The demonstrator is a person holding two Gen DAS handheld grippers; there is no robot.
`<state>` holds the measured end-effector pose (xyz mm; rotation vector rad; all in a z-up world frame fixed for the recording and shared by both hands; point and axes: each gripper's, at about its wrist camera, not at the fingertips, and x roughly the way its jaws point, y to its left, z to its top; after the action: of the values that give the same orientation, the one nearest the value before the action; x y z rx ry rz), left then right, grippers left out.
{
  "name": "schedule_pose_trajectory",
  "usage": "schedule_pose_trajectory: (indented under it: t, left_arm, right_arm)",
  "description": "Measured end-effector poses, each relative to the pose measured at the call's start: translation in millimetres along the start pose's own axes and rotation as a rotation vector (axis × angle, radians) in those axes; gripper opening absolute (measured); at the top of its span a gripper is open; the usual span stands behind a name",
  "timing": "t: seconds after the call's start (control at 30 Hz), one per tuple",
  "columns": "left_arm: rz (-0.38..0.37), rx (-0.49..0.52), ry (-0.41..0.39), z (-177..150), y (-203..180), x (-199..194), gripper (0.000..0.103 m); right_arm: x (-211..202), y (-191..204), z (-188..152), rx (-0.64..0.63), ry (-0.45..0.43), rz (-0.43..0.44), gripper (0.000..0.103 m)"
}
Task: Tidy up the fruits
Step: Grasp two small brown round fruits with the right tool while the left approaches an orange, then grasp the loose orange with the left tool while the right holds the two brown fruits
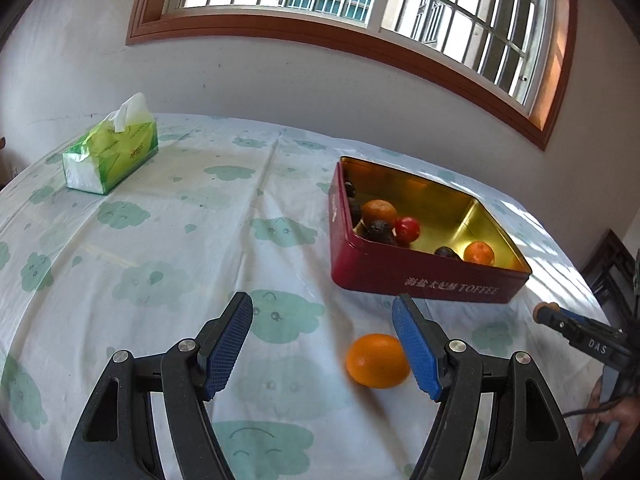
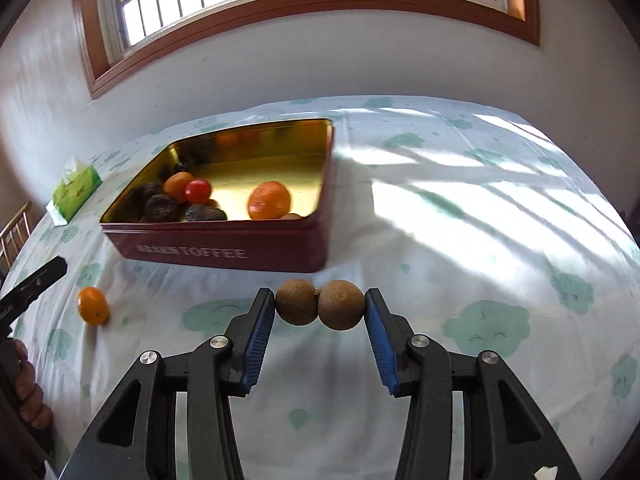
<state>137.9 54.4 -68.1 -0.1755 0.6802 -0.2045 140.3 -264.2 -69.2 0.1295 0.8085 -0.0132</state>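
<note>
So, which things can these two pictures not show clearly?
- Fruits behind the red tin's near wall, left wrist view: partly hidden.
- Chinese lettering on the tin, right wrist view: blurred.
- Right gripper, left wrist view: cut off by the edge.
- Orange: partly behind a left finger.

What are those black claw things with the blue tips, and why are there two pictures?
They are two hand-held grabbers: a person squeezes one in each hand. Each carries a small camera looking along its fingers, so each picture is one grabber's view.

In the left grabber's picture, the left gripper is open above a loose orange lying on the cloud-patterned tablecloth.

In the right grabber's picture, the right gripper pinches two brown round fruits that sit joined side by side.

Behind them is a red toffee tin already holding oranges, a small red fruit and some dark wrinkly ones. A green tissue pack sits farther away.
</note>
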Motion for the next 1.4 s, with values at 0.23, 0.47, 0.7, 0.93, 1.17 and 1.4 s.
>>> schedule_pose_trajectory:
  t: [0.23,0.47,0.7,0.93,1.17,1.4]
  left_arm:
    - [0.026,0.091,0.087,-0.6,-32.1,23.0,0.073]
    - [0.046,0.127,0.182,-7.4,-41.8,40.0,0.056]
    - [0.042,0.160,0.221,-18.4,-53.5,39.4,0.042]
    - [0.095,0.155,0.196,-22.5,-66.3,33.3,0.042]
    - [0.162,0.148,0.207,-22.3,-65.7,36.5,0.042]
    - [0.175,0.145,0.215,-22.6,-62.8,39.0,0.043]
  right_arm:
    - [11.0,-29.6,-2.9,0.059,0.019,-0.002,0.043]
    - [17.3,-22.5,-2.7,0.038,0.045,0.019,0.043]
    - [21.5,-21.6,-2.4,0.045,0.060,0.015,0.044]
    - [22.9,-17.6,-2.3,0.023,0.066,-0.009,0.044]
    - [24.1,-14.8,-2.1,0.008,0.071,-0.025,0.045]
    - [24.5,-14.1,-2.3,0.001,0.073,-0.033,0.045]
